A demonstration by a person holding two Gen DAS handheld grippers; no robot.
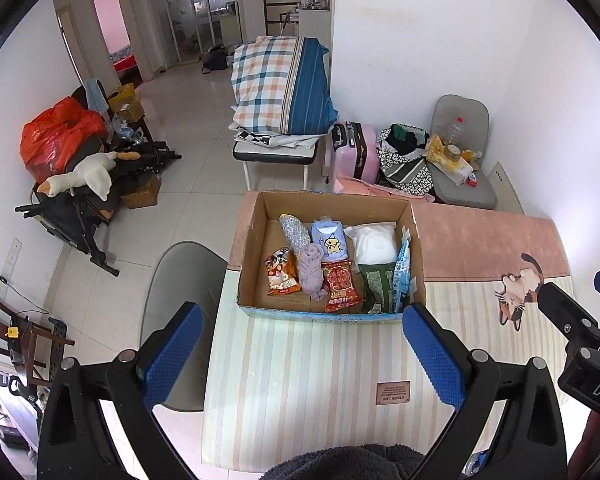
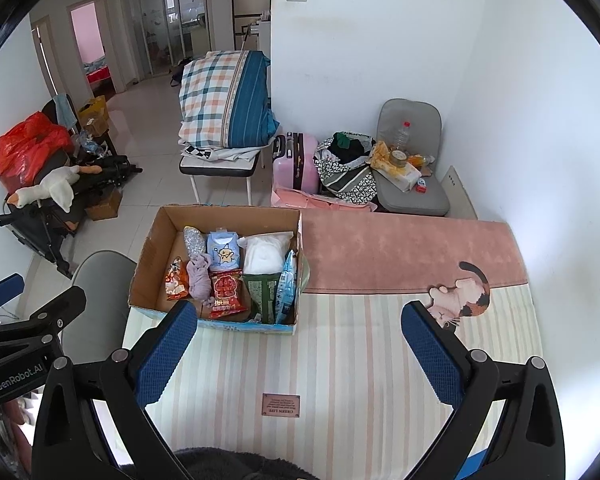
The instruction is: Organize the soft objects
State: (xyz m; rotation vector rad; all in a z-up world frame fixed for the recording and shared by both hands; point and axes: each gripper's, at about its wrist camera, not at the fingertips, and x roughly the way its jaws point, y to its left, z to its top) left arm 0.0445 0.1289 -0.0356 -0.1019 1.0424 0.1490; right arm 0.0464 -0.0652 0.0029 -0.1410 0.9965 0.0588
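Observation:
An open cardboard box (image 1: pixel 249 240) (image 2: pixel 152 248) stands on the striped table mat (image 1: pixel 300 380) (image 2: pixel 340 360). Inside lie several soft packs: a white bag (image 1: pixel 374 242) (image 2: pixel 266 254), a lilac cloth (image 1: pixel 312 272) (image 2: pixel 200 276), a red wipes pack (image 1: pixel 340 286) (image 2: pixel 226 292), a blue cartoon pack (image 1: pixel 330 240) (image 2: pixel 224 252), a green pack (image 1: pixel 376 286) and a snack bag (image 1: pixel 280 272). My left gripper (image 1: pixel 300 320) is open and empty, above the box's near edge. My right gripper (image 2: pixel 300 316) is open and empty, right of the box.
A pink runner (image 2: pixel 400 252) with a cat figure (image 2: pixel 464 292) covers the table's far side. A grey chair (image 1: pixel 184 280) stands left of the table. Beyond are a bench with a plaid pillow (image 1: pixel 280 84), a pink suitcase (image 1: pixel 354 148) and a loaded chair (image 1: pixel 460 160).

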